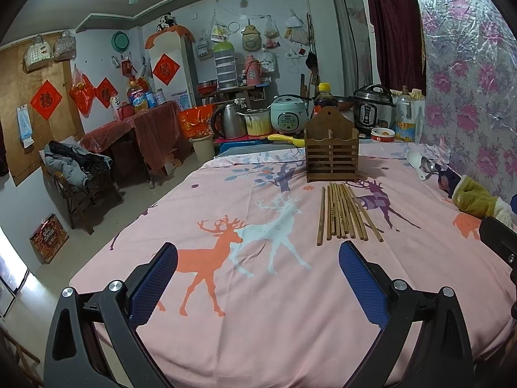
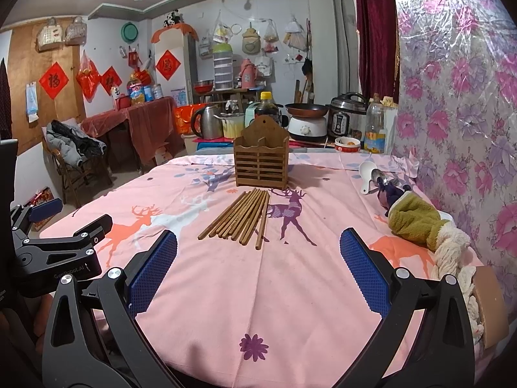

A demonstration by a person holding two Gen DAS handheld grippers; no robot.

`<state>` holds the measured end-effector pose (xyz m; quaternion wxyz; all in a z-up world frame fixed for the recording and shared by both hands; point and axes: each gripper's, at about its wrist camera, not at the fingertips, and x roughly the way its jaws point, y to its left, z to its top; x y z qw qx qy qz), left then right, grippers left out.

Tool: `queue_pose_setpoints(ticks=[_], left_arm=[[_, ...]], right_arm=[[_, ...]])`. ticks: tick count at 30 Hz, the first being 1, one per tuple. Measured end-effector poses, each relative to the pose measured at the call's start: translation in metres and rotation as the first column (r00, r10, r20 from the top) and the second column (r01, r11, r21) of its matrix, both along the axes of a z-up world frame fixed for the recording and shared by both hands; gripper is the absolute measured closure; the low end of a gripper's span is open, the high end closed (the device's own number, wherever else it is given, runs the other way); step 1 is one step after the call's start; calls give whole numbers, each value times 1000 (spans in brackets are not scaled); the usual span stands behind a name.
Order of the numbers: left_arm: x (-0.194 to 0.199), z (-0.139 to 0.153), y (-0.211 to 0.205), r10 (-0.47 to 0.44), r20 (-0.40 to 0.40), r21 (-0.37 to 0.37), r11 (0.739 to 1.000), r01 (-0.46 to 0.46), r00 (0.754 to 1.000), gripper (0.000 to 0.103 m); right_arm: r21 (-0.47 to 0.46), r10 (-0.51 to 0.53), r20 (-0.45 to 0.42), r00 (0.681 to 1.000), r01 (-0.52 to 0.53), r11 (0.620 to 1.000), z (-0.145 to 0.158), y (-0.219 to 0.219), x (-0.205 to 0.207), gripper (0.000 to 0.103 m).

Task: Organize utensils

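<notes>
Several brown wooden chopsticks lie side by side on the pink deer-print tablecloth, just in front of a slatted wooden utensil holder. In the right wrist view the chopsticks and holder sit ahead, slightly left. A white spoon and a metal spoon lie at the far right by the wall. My left gripper is open and empty, hovering short of the chopsticks. My right gripper is open and empty too. The left gripper shows in the right wrist view at the left.
A green and cream cloth lies at the table's right edge by the flowered wall. Behind the holder stand a kettle, a dark bottle, rice cookers and an oil bottle. A chair stands on the floor at the left.
</notes>
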<state>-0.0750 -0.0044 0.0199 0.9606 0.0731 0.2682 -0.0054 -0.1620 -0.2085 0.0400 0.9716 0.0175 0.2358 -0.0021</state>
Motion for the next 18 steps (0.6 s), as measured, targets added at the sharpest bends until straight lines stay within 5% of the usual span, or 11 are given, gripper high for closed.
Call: queue_pose_setpoints(ticks=[18], left_arm=[[0,1,-1,0,-1,1,1000,0,1000,5]], right_arm=[[-5,-1,-12,1000,1,1000,1,1,0,6]])
